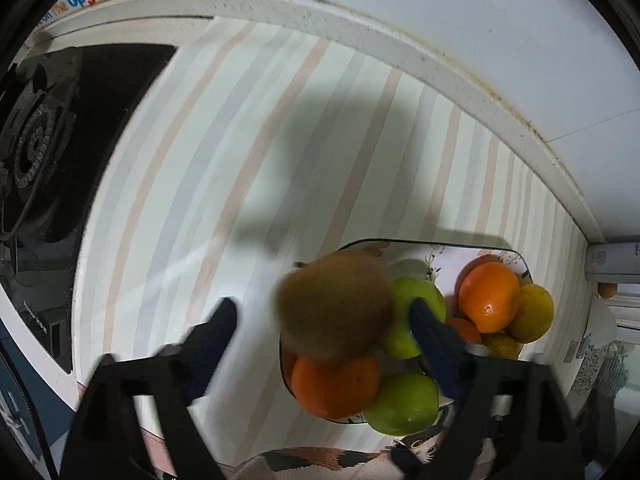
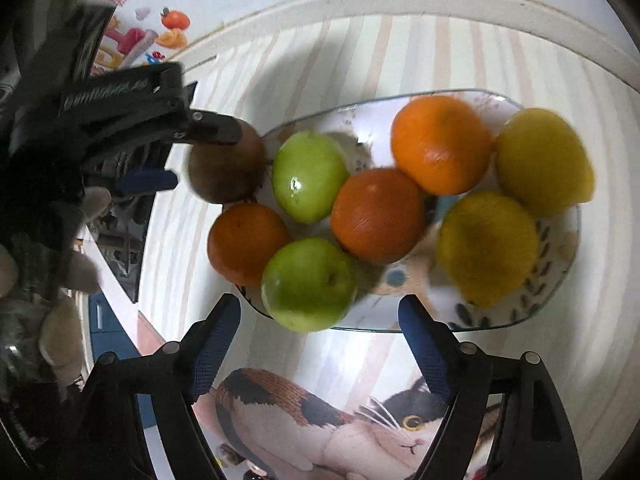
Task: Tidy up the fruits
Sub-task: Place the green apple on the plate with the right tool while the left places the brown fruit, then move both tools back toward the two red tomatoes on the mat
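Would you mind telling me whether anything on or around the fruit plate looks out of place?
Yes: the brown kiwi sits at the plate's left edge, apparently between the open left tool's fingers, blurred. The oranges, green apples and yellow fruits lie neatly on the plate.

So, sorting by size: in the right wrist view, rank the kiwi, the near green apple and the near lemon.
1. Near lemon
2. Near green apple, slightly smaller, though closer to the camera
3. Kiwi, partly hidden, so unsure

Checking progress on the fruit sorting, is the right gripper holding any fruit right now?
No, the right gripper has its fingers spread wide with nothing between them, hovering just short of the plate of fruit.
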The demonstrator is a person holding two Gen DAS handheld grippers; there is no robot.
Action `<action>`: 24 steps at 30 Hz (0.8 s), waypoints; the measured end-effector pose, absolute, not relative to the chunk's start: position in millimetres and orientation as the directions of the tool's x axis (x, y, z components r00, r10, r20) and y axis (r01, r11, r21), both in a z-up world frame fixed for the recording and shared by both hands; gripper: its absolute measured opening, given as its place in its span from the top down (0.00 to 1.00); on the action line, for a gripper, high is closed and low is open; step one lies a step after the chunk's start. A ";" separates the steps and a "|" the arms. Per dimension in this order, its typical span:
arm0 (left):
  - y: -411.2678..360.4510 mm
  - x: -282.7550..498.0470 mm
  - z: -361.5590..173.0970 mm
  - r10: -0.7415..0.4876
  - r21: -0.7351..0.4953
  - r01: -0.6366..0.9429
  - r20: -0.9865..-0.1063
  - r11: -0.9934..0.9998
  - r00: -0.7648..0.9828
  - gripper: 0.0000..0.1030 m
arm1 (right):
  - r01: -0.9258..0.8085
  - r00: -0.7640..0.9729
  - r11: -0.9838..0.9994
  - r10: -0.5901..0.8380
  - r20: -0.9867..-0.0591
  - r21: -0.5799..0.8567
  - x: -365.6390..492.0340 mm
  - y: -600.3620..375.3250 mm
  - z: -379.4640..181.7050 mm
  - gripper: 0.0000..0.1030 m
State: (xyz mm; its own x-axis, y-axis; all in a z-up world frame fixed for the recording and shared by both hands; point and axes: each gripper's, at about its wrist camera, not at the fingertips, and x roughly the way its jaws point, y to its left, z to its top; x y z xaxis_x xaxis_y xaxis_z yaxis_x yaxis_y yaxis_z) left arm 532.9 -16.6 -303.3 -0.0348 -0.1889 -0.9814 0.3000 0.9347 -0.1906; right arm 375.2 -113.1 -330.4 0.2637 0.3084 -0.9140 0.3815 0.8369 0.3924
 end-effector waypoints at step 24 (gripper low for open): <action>10.2 352.4 -202.3 -0.136 -0.074 0.190 -0.931 0.979 0.337 0.10 | 0.141 0.327 0.986 0.041 -0.944 0.092 288.8 -179.0 -208.3 0.06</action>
State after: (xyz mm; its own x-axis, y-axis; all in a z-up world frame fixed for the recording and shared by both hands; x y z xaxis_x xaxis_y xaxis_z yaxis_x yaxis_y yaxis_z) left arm 352.4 10.2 -202.3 0.3374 -0.1360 -0.9315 0.1896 0.9790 -0.0743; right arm 288.8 -179.0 -208.3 0.3275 0.0410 -0.9440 0.1405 0.9858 0.0915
